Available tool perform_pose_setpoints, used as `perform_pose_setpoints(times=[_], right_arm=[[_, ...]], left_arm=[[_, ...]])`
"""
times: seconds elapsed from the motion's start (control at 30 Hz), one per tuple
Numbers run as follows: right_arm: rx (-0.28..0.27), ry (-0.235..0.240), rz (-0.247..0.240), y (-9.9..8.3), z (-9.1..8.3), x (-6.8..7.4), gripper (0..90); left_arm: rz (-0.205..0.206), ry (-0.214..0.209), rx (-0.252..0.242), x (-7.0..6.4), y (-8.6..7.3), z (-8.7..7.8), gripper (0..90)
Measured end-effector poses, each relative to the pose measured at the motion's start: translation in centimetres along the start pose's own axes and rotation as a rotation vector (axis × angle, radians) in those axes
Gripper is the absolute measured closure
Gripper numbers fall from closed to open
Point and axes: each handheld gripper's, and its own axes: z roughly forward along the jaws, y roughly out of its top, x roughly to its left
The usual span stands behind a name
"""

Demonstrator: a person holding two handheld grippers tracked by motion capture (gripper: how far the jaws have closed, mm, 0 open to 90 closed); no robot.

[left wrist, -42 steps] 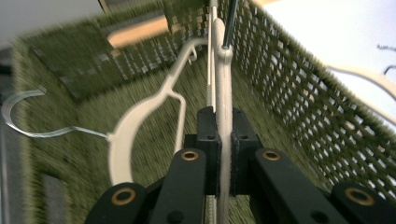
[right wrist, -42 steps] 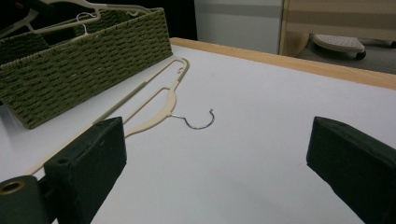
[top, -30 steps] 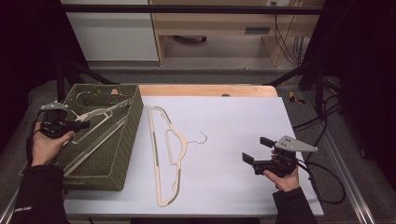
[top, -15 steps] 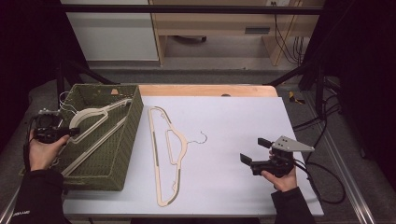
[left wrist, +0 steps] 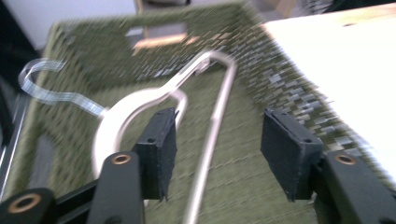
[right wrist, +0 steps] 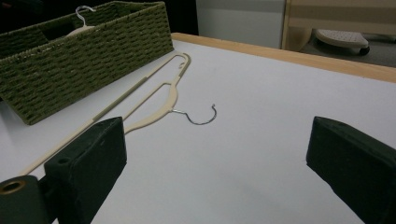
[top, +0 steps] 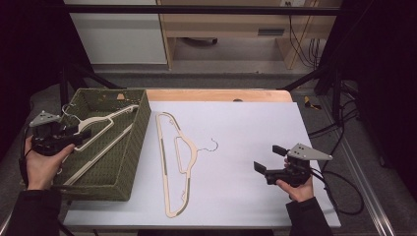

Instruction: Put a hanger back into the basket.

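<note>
Wicker basket (top: 129,147), olive green, stands on the left part of the white desk (top: 246,128) and holds one cream hanger (top: 101,123) lying slantwise, its clear hook (left wrist: 44,91) toward the basket's left wall. Left claw (left wrist: 217,151) hovers over this hanger with jaws spread, gripping nothing. A second cream hanger (top: 178,160) lies flat on the desk just beside the basket, wire hook (right wrist: 201,116) pointing right. Right claw (top: 268,160), also spread and empty, rests well apart near the desk's right edge.

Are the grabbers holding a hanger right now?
No. The left gripper is open above the hanger in the basket, and the right gripper is open over the table.
</note>
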Motion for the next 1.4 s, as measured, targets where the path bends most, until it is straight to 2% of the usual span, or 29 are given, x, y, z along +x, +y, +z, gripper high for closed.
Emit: perform_pose_setpoints(times=[0.07, 0.2, 0.47, 0.53, 0.67, 0.77, 0.87, 0.93, 1.0, 1.1, 1.13, 1.2, 1.3, 1.4], right_arm=[[-0.003, -0.001, -0.002, 0.0, -0.1, 0.0, 5.3], [-0.009, 0.004, -0.003, 0.0, -0.3, 0.0, 5.2], [-0.029, 0.003, 0.005, 0.2, -0.6, -0.1, 6.1], [-0.03, 0.006, 0.005, 0.2, -0.7, -0.1, 6.4], [-0.029, 0.006, 0.002, 0.2, -0.7, -0.1, 6.7], [-0.025, 0.005, 0.0, 0.2, -0.6, 0.0, 6.7], [-0.03, 0.006, 0.002, 0.2, -0.7, -0.1, 6.7], [-0.03, 0.009, -0.002, 0.2, -0.8, -0.1, 6.8], [-0.03, 0.009, -0.001, 0.2, -0.9, -0.1, 6.9], [-0.026, 0.007, 0.001, 0.0, -0.7, -0.1, 7.2], [-0.024, 0.013, -0.002, 0.0, -0.7, -0.1, 7.2], [-0.02, 0.013, 0.0, 0.0, -0.6, -0.1, 7.3], [-0.022, 0.015, 0.0, 0.0, -0.7, -0.1, 7.4], [-0.021, 0.012, 0.008, -0.1, -0.7, -0.1, 7.5]], left_arm=[[0.019, -0.047, -0.04, -1.8, 0.5, -0.3, 41.4], [0.042, -0.101, -0.095, -5.1, 1.1, -0.1, 30.7], [0.093, -0.194, -0.117, -12.4, 1.2, 2.2, 19.4], [0.113, -0.228, -0.096, -14.4, 0.9, 3.2, 19.2], [0.141, -0.263, -0.053, -17.1, 0.0, 5.4, 20.7], [0.133, -0.296, 0.001, -18.7, -0.9, 7.5, 25.6], [0.141, -0.316, 0.04, -19.7, -1.8, 8.6, 26.9], [0.166, -0.318, 0.066, -20.5, -2.5, 9.1, 32.5], [0.191, -0.326, 0.095, -21.3, -3.3, 9.5, 43.0], [0.228, -0.326, 0.152, -22.2, -4.4, 10.6, 64.2], [0.227, -0.332, 0.165, -22.4, -4.7, 10.9, 69.7], [0.217, -0.369, 0.185, -22.6, -5.2, 11.3, 78.7], [0.227, -0.407, 0.219, -23.5, -6.0, 11.6, 88.7], [0.257, -0.459, 0.248, -24.4, -6.8, 11.6, 90.0]])
